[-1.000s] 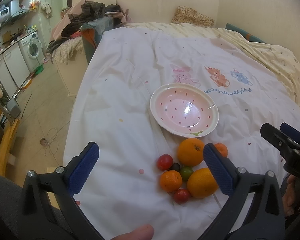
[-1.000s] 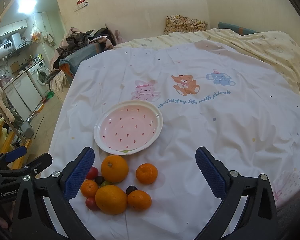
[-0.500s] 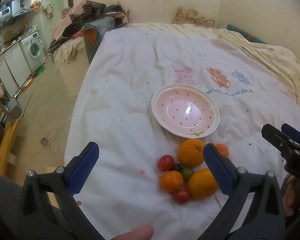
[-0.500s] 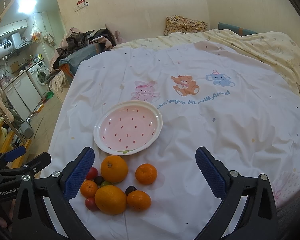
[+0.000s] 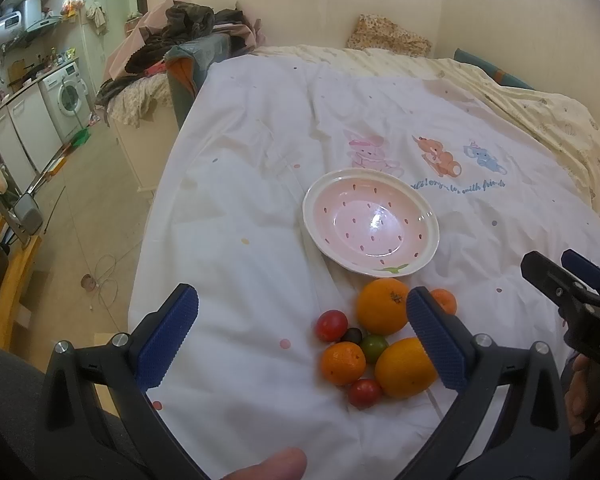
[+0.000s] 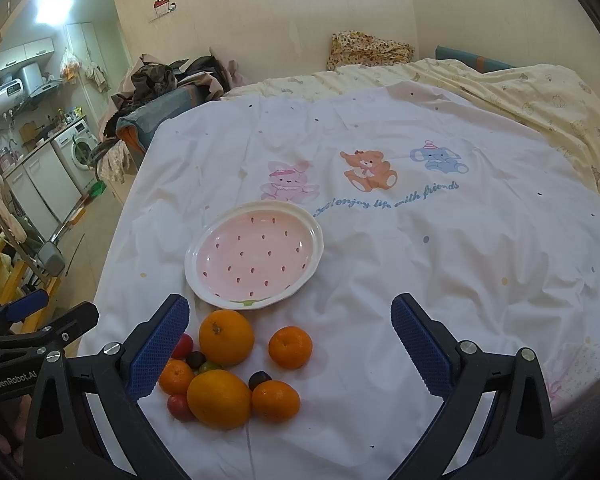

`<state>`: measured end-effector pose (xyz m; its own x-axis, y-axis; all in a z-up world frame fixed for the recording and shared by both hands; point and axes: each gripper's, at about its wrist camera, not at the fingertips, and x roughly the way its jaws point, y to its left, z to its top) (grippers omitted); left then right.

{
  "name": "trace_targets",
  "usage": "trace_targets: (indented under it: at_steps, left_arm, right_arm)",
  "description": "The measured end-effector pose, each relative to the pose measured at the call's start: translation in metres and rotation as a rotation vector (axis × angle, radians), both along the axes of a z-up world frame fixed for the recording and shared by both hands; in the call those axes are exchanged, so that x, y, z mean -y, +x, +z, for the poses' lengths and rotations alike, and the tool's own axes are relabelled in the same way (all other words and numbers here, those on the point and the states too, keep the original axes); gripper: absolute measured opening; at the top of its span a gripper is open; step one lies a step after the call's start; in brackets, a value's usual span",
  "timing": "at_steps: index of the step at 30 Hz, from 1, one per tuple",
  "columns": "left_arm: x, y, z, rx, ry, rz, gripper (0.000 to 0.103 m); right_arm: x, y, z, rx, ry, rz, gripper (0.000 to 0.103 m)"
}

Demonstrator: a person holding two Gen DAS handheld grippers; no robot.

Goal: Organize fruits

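A pink strawberry-print plate (image 5: 429, 236) (image 6: 313, 254) lies empty on the white sheet. In front of it sits a cluster of fruit: a big orange (image 5: 381, 306) (image 6: 226, 336), a second large orange (image 5: 403, 368) (image 6: 219, 399), small mandarins (image 5: 343, 362) (image 6: 290, 347), red tomatoes (image 5: 331, 325) (image 6: 178, 407), a green one (image 5: 373, 347) and a dark plum (image 6: 259, 380). My left gripper (image 5: 300, 336) hovers open just left of the cluster. Over the sheet right of the fruit, my right gripper (image 6: 290, 344) is open too. Neither holds anything.
The sheet (image 6: 439, 260) covers a bed with a yellow blanket (image 6: 539, 92) at the far right. The bed's left edge drops to the floor (image 5: 80, 208). A clothes pile (image 5: 180, 40) lies at the far left corner, a washing machine (image 5: 70, 100) beyond.
Almost nothing has changed: both views have drifted very slightly, and the fruit and plate have stayed in place. Both grippers remain open.
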<state>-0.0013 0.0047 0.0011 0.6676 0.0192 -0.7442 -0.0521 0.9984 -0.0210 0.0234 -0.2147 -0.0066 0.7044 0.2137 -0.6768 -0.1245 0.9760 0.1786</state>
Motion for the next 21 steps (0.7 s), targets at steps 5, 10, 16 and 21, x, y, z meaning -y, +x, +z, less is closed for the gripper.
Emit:
trace_targets:
  at_steps: [5, 10, 16, 21]
  left_arm:
    - [0.000, 0.001, 0.000, -0.001, -0.002, 0.000, 0.103]
    - [0.000, 0.001, 0.000, -0.007, 0.000, 0.003, 0.103]
    - [-0.006, 0.005, -0.007, -0.047, 0.022, 0.047, 0.103]
    - [-0.013, 0.012, -0.014, -0.083, 0.001, 0.081, 0.103]
  right_arm:
    - [0.003, 0.001, -0.002, -0.004, 0.001, -0.004, 0.103]
    - [0.006, 0.003, -0.003, -0.023, 0.011, -0.007, 0.103]
    - [0.038, 0.030, -0.006, -0.209, 0.138, 0.020, 0.103]
    - [0.038, 0.064, -0.059, -0.599, 0.159, 0.122, 0.097]
